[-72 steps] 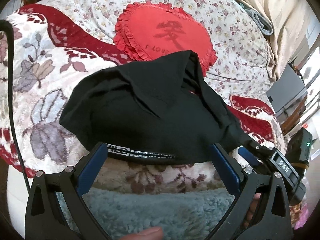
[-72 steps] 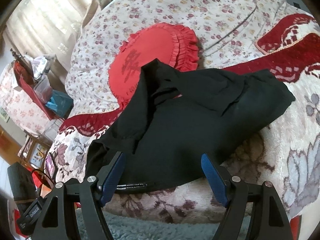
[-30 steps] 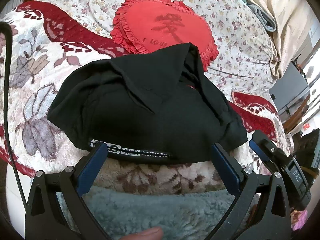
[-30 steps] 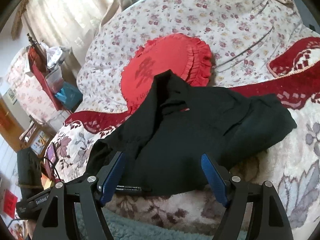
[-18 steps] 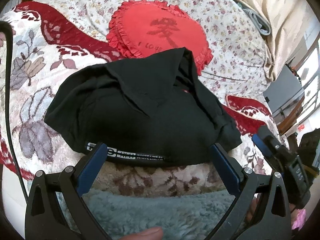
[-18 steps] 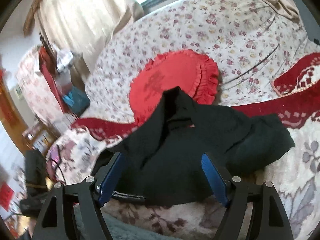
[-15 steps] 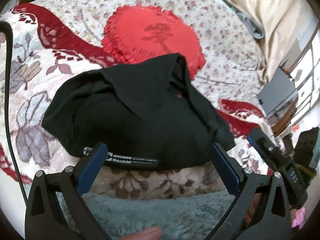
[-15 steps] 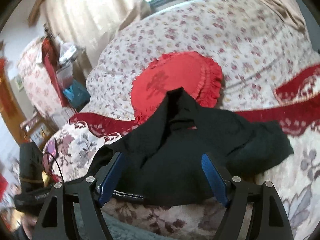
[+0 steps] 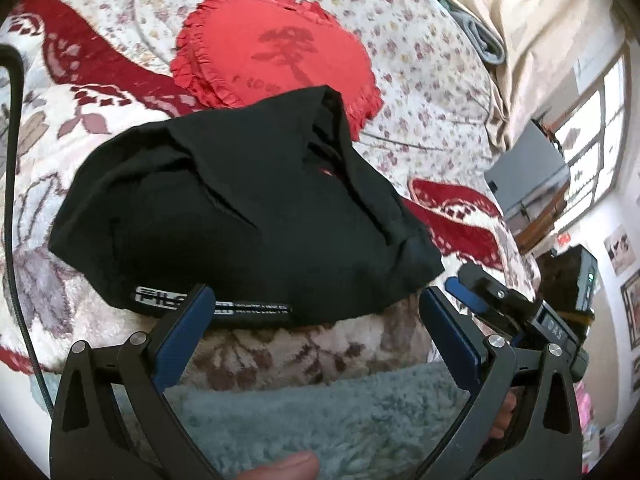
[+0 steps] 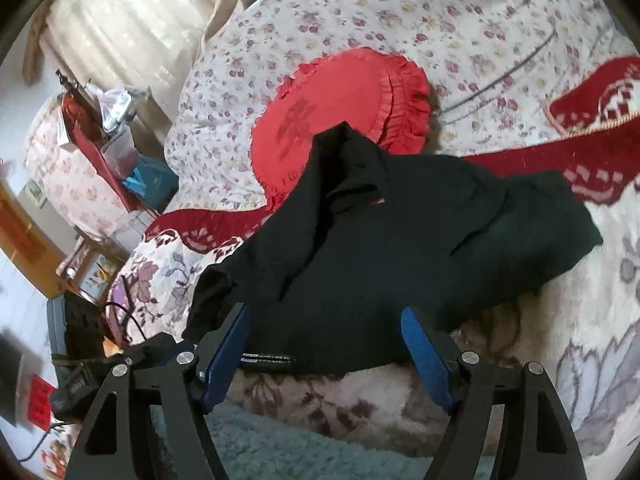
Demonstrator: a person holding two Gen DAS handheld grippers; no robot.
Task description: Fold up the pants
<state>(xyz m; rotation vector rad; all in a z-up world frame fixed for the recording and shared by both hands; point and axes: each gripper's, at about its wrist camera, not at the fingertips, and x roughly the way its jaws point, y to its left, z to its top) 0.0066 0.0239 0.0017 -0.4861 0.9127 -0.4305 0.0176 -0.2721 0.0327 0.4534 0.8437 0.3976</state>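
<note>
The black pants [image 9: 240, 216] lie in a folded, rumpled bundle on the floral blanket, also in the right wrist view [image 10: 400, 264]. A waistband label [image 9: 216, 304] faces me at the near edge. My left gripper [image 9: 312, 312] is open and empty, just short of the bundle's near edge. My right gripper [image 10: 324, 332] is open and empty, at the same near edge. The right gripper also shows in the left wrist view [image 9: 516, 312], at the right of the bundle.
A red heart-shaped ruffled cushion [image 9: 276, 44] lies just behind the pants, also in the right wrist view [image 10: 340, 104]. A floral quilt [image 10: 440, 12] is heaped behind it. A grey-blue fleece [image 9: 320, 412] lies under the grippers. A black cable [image 9: 12, 200] runs along the left.
Both grippers stayed open and hovered at the near edge of the bundle, shifting only slightly. The right gripper drew a little back and up. The pants have not moved.
</note>
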